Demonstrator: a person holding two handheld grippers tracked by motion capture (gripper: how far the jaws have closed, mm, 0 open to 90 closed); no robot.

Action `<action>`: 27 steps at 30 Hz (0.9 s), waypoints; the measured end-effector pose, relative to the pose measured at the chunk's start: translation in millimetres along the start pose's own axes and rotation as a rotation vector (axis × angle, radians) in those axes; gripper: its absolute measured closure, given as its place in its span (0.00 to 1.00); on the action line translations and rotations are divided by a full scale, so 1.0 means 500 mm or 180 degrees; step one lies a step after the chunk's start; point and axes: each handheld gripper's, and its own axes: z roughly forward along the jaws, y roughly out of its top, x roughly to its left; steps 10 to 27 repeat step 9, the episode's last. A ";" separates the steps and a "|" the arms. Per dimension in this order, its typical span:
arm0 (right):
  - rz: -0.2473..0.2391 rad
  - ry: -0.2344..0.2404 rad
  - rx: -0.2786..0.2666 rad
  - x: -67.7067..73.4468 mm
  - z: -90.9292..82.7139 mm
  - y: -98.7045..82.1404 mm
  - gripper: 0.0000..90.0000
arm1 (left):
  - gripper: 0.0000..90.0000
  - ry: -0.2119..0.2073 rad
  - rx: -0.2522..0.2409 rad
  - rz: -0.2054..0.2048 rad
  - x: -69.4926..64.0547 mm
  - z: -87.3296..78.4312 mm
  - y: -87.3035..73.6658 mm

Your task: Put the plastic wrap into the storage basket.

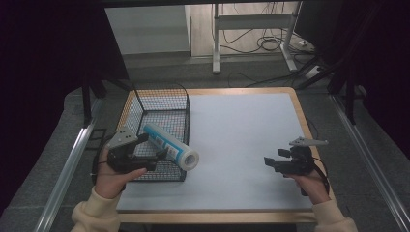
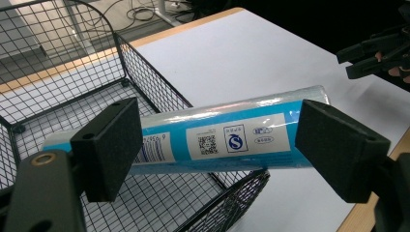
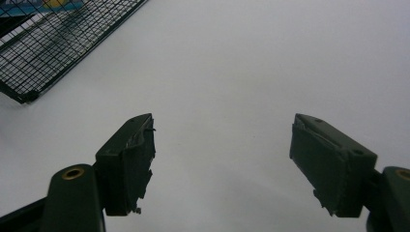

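High view: left gripper [image 1: 153,146] at lower left of frame, over the wire basket [image 1: 162,100]. The blue-and-white roll [image 1: 171,146] lies tilted across the basket's near right rim, one end inside, the other poking out over the white table mat [image 1: 241,140]. Looks like a basket drop half done: roll reaches the basket but isn't seated. Right gripper [image 1: 276,160] at lower right, idle over bare mat.

Left gripper view: jaws spread wide either side of the roll [image 2: 212,137], pads apart from it, so released, not gripping. Basket rim [image 2: 145,72] under the roll props it up; that's the obstruction.

Right gripper view: jaws wide apart, nothing between, mat [image 3: 241,63] below, basket corner [image 3: 53,43] upper left.
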 end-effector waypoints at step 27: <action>-0.0049 -0.0047 -0.0116 0.002 0.000 -0.001 0.23 | 0.19 0.0001 -0.0006 -0.0004 0.002 -0.001 -0.001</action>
